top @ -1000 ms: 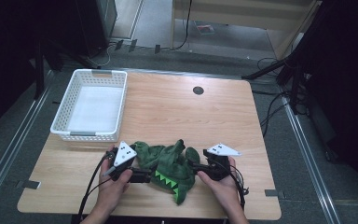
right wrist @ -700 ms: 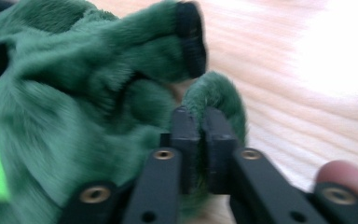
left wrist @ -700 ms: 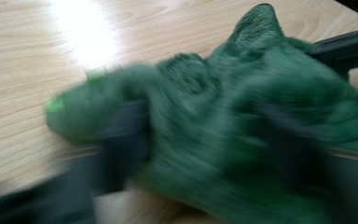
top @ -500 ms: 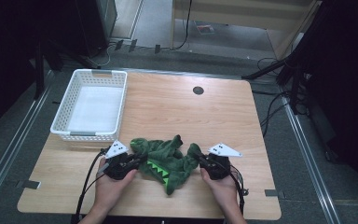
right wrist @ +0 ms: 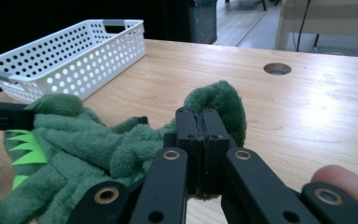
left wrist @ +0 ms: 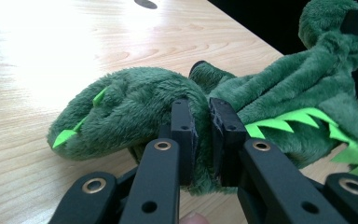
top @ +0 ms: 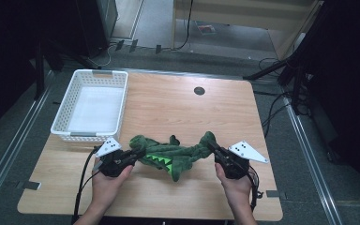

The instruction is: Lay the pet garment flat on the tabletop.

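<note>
Stretching between both tongs, the green plush dinosaur (top: 173,153) lies near the desk's (top: 178,108) front edge. Left tongs (top: 132,156) pinch its neck behind the head; right tongs (top: 212,148) clamp its tail end, probably to lift it level toward the white basket (top: 91,105) at the desk's left edge.

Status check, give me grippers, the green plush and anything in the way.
Left gripper shut on plush near its head. Right gripper shut on its other end. Plush stretched between them, low over the table. Basket off to the left, nothing blocking.
</note>
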Demonstrator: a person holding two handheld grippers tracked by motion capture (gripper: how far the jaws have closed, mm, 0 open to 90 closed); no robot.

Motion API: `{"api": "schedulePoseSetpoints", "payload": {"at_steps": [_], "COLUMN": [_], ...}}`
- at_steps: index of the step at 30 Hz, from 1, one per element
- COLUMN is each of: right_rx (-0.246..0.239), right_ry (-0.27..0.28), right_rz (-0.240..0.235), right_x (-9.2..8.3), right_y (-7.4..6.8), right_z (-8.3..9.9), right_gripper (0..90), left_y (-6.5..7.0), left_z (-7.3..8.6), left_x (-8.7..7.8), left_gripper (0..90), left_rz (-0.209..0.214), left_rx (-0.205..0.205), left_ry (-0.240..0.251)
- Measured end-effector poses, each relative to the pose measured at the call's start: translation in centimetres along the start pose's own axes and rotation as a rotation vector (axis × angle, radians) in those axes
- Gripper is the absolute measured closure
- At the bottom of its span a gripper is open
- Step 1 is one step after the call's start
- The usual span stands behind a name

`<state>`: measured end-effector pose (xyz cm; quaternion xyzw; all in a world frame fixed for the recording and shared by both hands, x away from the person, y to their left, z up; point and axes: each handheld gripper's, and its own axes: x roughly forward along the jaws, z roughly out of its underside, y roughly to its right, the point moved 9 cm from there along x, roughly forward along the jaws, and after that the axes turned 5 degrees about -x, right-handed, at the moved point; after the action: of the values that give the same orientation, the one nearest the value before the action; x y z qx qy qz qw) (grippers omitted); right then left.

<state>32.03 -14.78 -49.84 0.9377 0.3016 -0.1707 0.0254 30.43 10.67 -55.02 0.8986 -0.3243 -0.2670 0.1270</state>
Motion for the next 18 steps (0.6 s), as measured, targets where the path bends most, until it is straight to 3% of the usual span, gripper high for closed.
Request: {"api": "schedulePoseSetpoints", "payload": {"at_steps": [3,6,7,8,9,10,12,13,14,15,16,18], "right_rx": [-0.022,-0.054,-0.054,-0.097,-0.112,-0.128,-0.158,-0.167,-0.167,-0.186,-0.203,-0.236], "right_ry": [0.005,0.008,0.008,-0.004,-0.017,-0.033,-0.066,-0.077,-0.077,-0.116,-0.138,-0.179], "right_rz": [-0.021,-0.109,-0.109,-0.176,-0.210,-0.247,-0.309,-0.336,-0.336,-0.405,-0.429,-0.479], "right_x": [-0.1,-0.2,-0.2,-0.2,-0.1,0.0,0.4,0.6,0.6,1.0,1.2,1.3], "right_y": [-0.7,-2.4,-2.4,-4.1,-5.1,-6.0,-7.9,-8.9,-8.9,-11.0,-12.0,-13.9], "right_z": [-0.2,-0.3,-0.3,-0.1,0.1,0.4,1.2,1.7,1.7,2.9,3.5,4.7], "right_gripper": [90.0,90.0,90.0,89.9,89.9,89.9,89.9,89.9,89.9,89.9,89.8,89.6], "left_y": [-0.5,-1.5,-1.5,-2.1,-2.8,-2.8,-3.3,-3.2,-3.2,-2.9,-2.9,-2.1], "left_z": [0.2,0.8,0.8,1.0,0.8,0.8,-0.1,-0.4,-0.4,-0.7,-0.7,-0.7], "left_x": [0.1,0.4,0.4,0.4,0.1,0.1,-0.6,-0.7,-0.7,-0.7,-0.7,-0.3], "left_gripper": [80.8,75.3,70.8,64.5,59.2,56.5,50.5,48.6,48.3,48.3,48.4,48.8], "left_rz": [-0.016,-0.091,-0.091,-0.123,-0.163,-0.163,-0.217,-0.225,-0.225,-0.214,-0.214,-0.167], "left_rx": [-0.008,-0.022,-0.022,-0.034,-0.072,-0.072,-0.081,-0.079,-0.079,-0.072,-0.072,-0.066], "left_ry": [-0.012,-0.049,-0.049,-0.053,-0.036,-0.036,0.014,0.020,0.020,0.018,0.018,-0.002]}}
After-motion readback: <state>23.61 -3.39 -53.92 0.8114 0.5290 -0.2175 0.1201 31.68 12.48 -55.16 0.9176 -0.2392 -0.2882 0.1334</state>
